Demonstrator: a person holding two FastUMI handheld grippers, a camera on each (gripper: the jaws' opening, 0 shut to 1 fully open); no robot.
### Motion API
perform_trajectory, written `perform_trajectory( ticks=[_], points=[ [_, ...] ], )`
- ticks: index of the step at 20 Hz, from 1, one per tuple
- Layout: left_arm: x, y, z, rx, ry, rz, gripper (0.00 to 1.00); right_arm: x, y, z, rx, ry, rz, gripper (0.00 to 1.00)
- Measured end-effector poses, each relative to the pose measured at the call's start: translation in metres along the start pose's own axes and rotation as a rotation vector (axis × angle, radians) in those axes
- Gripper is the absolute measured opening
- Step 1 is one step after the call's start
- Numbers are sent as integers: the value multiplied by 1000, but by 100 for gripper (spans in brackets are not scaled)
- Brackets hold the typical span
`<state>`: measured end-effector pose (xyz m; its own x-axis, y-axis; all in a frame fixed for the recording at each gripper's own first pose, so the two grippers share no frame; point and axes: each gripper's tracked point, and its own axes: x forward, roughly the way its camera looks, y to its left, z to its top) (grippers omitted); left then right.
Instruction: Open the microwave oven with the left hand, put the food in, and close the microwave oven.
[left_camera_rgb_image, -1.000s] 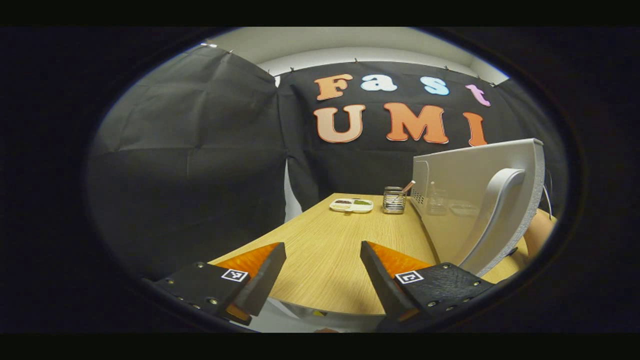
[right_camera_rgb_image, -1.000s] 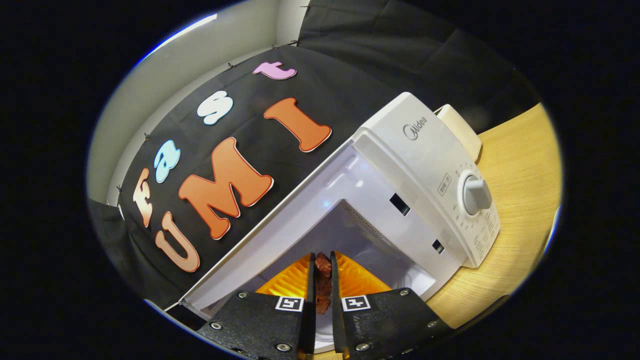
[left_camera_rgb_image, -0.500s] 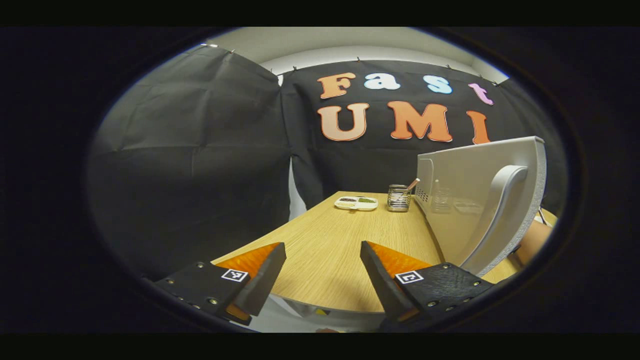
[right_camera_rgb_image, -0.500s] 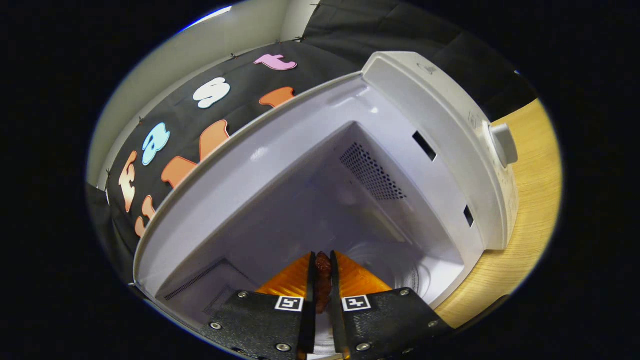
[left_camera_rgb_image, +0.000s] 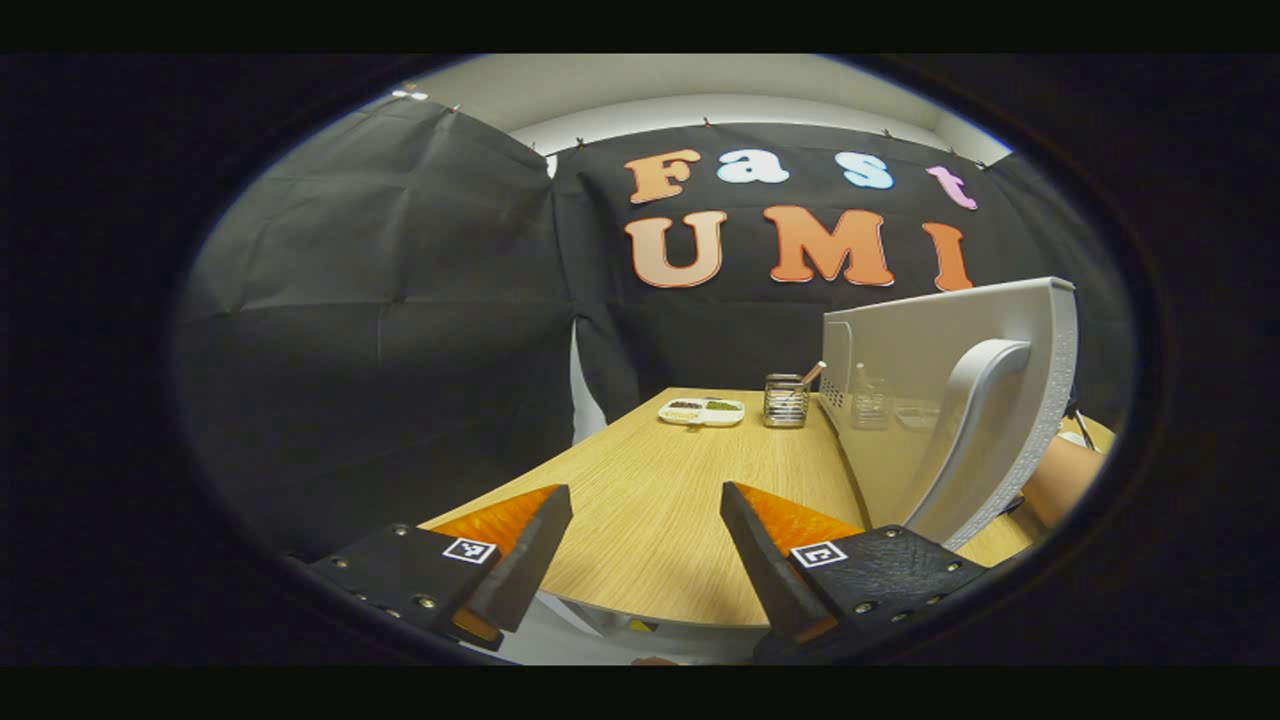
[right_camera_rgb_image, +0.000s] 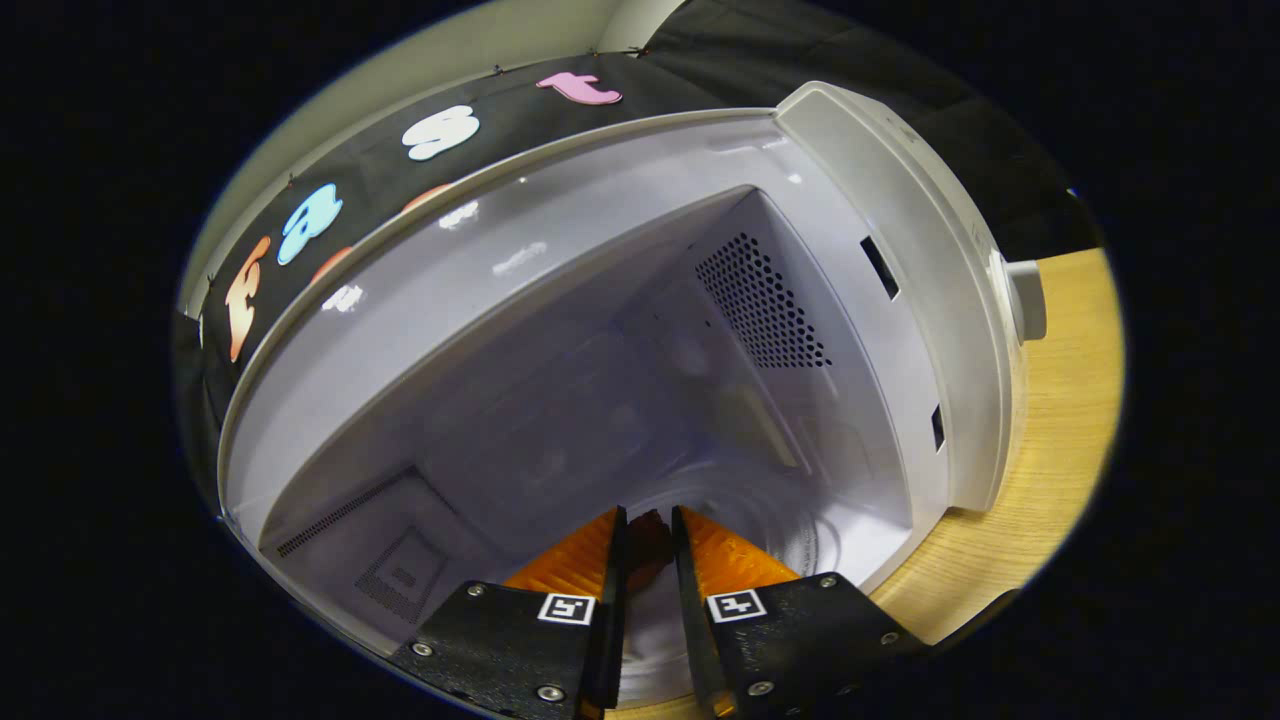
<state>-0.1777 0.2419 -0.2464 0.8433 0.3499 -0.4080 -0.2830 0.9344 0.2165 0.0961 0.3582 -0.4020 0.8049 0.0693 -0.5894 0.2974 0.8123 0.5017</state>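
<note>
microwave cavity (right_camera_rgb_image: 600, 400) (food (right_camera_rgb_image: 650, 545) gripped)

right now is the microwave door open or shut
Open. In the left gripper view the door stands swung out with its handle facing the camera; in the right gripper view the cavity lies exposed ahead of the right gripper.

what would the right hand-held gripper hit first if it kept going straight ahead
Probably the back wall of the microwave oven: the right hand-held gripper, with the food between its fingers, points into the open cavity. Depth is unclear.
</note>
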Motion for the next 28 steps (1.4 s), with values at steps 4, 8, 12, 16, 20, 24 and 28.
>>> perform_trajectory(
  ticks=[4, 8, 12, 16, 20, 24, 28],
  points=[
    [-4, -10, 6, 8, -15, -14, 90, -14, -6, 0, -34, 78, 56, 45],
    [-7, -24, 12, 15, -24, -33, 90, -29, -11, 23, -126, 48, 93, 56],
    [-7, -40, 18, 21, -29, -70, 90, -60, -20, 43, -231, 36, 153, 68],
    [-7, -56, 18, 16, -23, -106, 90, -97, -33, 75, -333, -12, 248, 78],
    [-9, -67, 21, 19, -24, -110, 88, -125, -62, 103, -289, -8, 294, 84],
    [-16, -98, 21, 41, -26, -173, 89, -144, -90, 125, -195, 11, 327, 85],
    [-21, -151, 18, 37, -21, -295, 88, -165, -124, 142, -190, 30, 360, 85]
  ],
)
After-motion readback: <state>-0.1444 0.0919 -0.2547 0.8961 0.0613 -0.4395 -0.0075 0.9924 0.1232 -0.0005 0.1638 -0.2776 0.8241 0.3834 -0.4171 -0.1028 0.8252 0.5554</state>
